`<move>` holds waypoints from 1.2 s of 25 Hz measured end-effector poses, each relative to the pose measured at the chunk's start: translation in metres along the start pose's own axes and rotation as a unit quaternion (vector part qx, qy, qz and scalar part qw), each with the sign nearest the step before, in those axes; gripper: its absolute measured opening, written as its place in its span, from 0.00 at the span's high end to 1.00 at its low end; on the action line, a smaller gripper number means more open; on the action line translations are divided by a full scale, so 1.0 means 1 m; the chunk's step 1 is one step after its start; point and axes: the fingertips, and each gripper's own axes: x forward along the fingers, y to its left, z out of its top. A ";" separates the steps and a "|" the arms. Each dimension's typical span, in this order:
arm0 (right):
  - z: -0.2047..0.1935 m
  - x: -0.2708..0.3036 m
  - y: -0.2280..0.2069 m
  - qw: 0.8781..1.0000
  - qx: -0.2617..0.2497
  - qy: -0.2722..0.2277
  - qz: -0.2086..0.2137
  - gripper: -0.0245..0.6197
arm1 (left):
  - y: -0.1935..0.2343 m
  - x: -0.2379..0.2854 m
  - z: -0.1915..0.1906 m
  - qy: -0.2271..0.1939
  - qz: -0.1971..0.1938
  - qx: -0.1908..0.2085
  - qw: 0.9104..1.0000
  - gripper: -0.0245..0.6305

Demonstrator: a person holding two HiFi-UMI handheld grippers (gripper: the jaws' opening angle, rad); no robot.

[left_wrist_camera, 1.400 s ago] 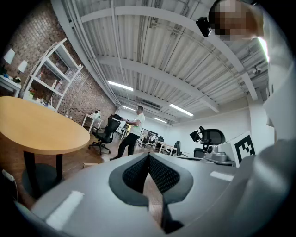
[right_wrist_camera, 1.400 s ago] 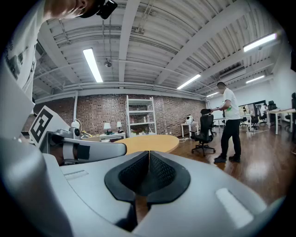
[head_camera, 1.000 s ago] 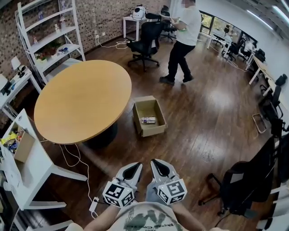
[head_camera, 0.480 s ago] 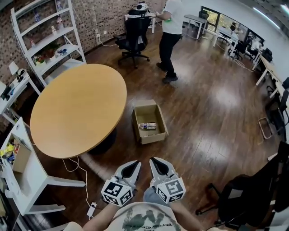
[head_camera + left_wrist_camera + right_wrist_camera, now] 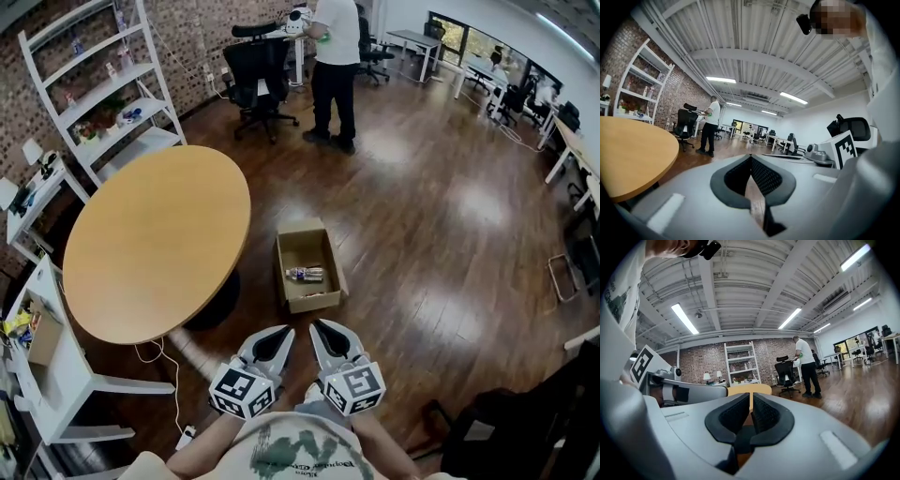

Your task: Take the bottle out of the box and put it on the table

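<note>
The small clear plastic bottle with a blue label (image 5: 306, 274) lies on its side inside the open brown cardboard box (image 5: 302, 246). The box sits on the dark wooden floor (image 5: 441, 244), just beside the foot of the round light wooden bench (image 5: 150, 244).

Here is what I think could go wrong. The bottle is round and lying down, so it may roll away if one jaw bumps it first. The box has walls all around, so my tool could knock a wall and push the light box along the smooth floor. If I pinch the bottle near one end, it might tip and slip out on the way up to the bench. A thin white cable (image 5: 155, 352) lies on the floor near the bench, and a foot could catch on it.

The bottle is in front of both tools and well apart from them, lower down on the floor. Nothing touches it. My left tool (image 5: 281, 336) has its jaws pressed together, and it is empty. My right tool (image 5: 322, 330) has its jaws almost together and just starting to open a crack, with nothing between them. Both tools point forward, side by side, toward the box. The box is closer to my right tool's line than the bench is.

Far behind the box, a person in a white shirt (image 5: 335, 66) stands by a black office chair (image 5: 253, 70), well away from my path.
</note>
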 end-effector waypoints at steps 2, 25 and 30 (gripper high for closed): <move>0.003 0.003 -0.012 1.000 0.009 0.000 0.007 0.92 | 0.000 0.013 0.002 0.004 0.006 0.005 1.000 0.96; -0.007 0.073 -0.091 0.999 0.006 0.035 0.022 0.91 | 0.055 0.116 -0.004 0.001 0.025 -0.026 0.999 0.96; -0.002 0.121 -0.113 0.999 0.001 0.046 0.027 0.91 | 0.094 0.149 0.007 0.001 0.031 -0.034 0.999 0.96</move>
